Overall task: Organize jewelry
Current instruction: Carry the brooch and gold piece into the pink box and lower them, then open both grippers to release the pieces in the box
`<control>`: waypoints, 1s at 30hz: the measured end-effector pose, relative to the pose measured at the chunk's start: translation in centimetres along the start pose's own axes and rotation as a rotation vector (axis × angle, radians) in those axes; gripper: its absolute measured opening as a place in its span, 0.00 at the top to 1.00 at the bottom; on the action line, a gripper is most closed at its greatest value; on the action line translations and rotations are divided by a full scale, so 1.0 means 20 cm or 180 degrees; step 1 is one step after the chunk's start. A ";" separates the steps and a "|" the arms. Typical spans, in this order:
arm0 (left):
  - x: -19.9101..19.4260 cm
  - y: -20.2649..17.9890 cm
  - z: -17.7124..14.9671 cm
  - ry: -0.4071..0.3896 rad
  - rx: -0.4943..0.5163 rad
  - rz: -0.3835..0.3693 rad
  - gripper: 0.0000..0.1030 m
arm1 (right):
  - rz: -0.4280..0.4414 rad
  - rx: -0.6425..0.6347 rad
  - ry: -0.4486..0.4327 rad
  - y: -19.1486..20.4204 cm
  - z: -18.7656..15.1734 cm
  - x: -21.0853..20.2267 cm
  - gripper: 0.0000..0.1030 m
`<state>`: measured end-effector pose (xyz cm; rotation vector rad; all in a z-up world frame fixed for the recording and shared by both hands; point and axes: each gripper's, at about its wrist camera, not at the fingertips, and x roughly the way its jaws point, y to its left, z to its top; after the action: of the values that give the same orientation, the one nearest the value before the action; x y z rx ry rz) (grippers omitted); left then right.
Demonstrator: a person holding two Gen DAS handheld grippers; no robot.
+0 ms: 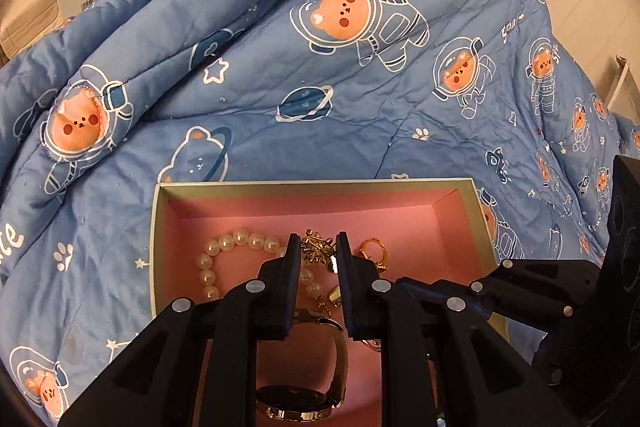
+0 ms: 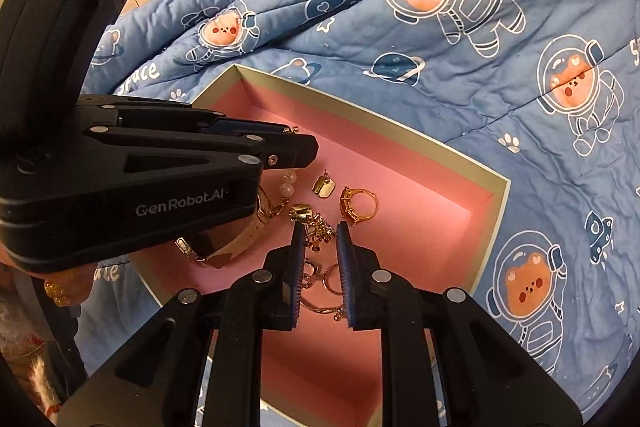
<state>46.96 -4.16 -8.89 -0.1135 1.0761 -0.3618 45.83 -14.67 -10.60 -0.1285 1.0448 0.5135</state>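
Pink-lined box (image 1: 157,251) on the quilt (image 1: 320,67) holds all pieces; gold chain (image 2: 318,231) lies bunched dead ahead between the right gripper's (image 2: 319,237) spread jaws, left gripper (image 1: 319,247) likewise parted, equally near.

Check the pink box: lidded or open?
Open. The box shows no lid; its pink floor is bare to view, with a ring and pearls inside.

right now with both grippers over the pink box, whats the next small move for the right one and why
Probably ease the right gripper down and close: its fingers are open around the tangled gold chain in the pink box, apparently not gripping. The left gripper hovers close by.
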 end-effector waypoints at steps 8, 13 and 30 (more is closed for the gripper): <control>0.07 0.00 0.02 0.0059 -0.0032 0.0063 0.83 | 0.0005 0.0107 0.0023 -0.02 0.01 0.04 0.84; 0.08 -0.01 0.01 0.0047 -0.0032 0.0077 0.83 | -0.0048 0.0077 0.0028 -0.01 0.02 0.05 0.84; -0.05 -0.01 0.02 -0.0230 -0.0062 -0.0014 0.54 | -0.0072 0.0003 -0.0086 0.03 0.00 0.03 0.70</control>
<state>46.79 -4.00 -7.74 -0.1452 1.0083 -0.3487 45.88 -13.95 -10.98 -0.1320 1.0161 0.4930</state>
